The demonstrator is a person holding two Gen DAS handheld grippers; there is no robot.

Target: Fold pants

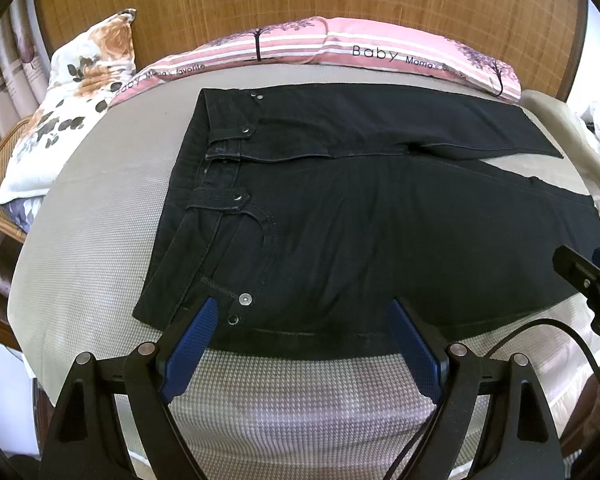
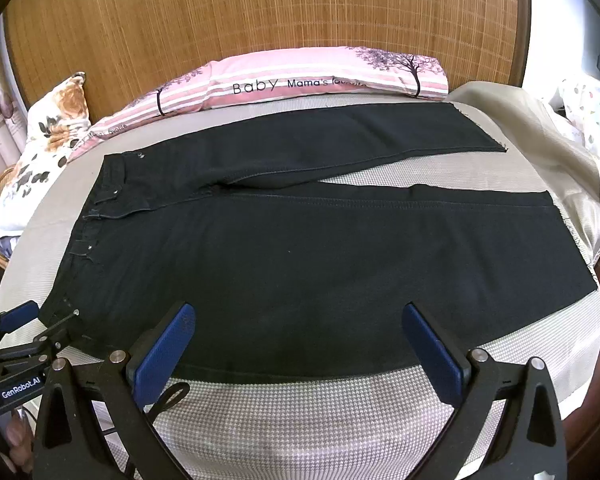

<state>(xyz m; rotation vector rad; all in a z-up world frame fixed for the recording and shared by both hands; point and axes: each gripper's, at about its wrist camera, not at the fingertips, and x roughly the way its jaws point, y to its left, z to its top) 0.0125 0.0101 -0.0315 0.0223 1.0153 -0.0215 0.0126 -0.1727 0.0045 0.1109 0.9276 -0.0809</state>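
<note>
Currently: black pants [image 1: 380, 216] laid flat on bed [image 1: 100, 264], waistband at left, legs spread to right. Left gripper [image 1: 304, 316] and right gripper [image 2: 300, 320] held w/ jaws released, nothing grasped, at near hem edge.

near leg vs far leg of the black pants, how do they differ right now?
The near leg lies straight along the bed's front edge; the far leg angles away toward the pink pillow, leaving a wedge of bedcover between them. The near leg sits right in front of both open tools, left tool and right tool; the far leg lies well beyond them. Shared: both black, flat, unfolded, joined at the waistband.
</note>
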